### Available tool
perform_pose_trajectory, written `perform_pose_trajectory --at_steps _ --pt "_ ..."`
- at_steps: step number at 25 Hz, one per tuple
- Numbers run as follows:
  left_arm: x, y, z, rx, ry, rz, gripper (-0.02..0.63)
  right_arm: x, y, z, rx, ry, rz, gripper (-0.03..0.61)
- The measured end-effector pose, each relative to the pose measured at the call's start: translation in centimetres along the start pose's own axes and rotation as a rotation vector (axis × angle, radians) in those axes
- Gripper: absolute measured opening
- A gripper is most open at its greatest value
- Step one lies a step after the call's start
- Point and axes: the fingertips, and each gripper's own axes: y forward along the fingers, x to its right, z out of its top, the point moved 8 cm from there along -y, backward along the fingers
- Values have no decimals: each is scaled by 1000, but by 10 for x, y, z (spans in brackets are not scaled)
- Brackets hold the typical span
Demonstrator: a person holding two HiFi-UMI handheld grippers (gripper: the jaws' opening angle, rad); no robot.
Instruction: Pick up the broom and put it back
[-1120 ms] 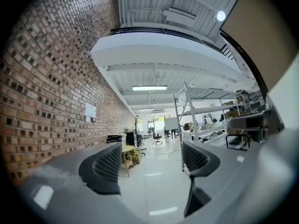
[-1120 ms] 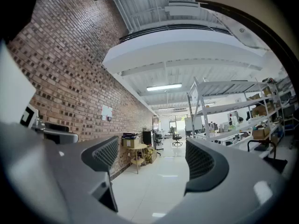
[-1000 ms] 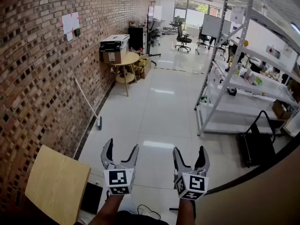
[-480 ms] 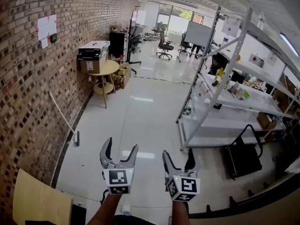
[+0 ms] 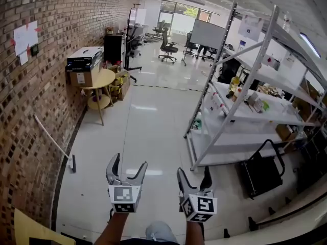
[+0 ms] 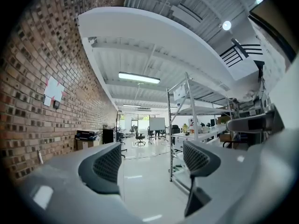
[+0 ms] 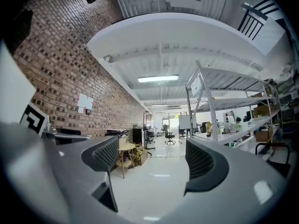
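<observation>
The broom (image 5: 53, 142) has a white handle and a dark head on the floor; it leans against the brick wall at the left of the head view. My left gripper (image 5: 126, 166) is held low in the middle, open and empty, well to the right of the broom. Beside it my right gripper (image 5: 193, 176) is open too, with nothing between its fingers. In the left gripper view the left gripper (image 6: 150, 160) shows only the room between its pads; a pale sliver by the wall may be the broom. The right gripper (image 7: 152, 160) likewise frames bare floor in the right gripper view.
A round wooden table (image 5: 98, 80) with stacked boxes stands against the brick wall (image 5: 30, 86) farther along. A tall white shelving rack (image 5: 240, 111) with goods runs down the right. A black cart (image 5: 263, 170) sits at its near end. Office chairs (image 5: 167, 47) stand far back.
The head view has swung right and moved forward: the broom slid from left of centre to the far left. The wooden board at the lower left has nearly left the view. Both grippers stay open.
</observation>
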Motion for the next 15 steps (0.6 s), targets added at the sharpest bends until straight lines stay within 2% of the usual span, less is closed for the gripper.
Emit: perform_pose_trajectory --at_steps 6,12,15 --pt "6 106 9 74 1 59 414 44 97 -15 3 11 57 449" --pt "13 210 39 83 39 67 405 93 197 11 44 -9 113 449" --pt "13 248 42 60 37 65 405 112 236 16 70 -10 152 449"
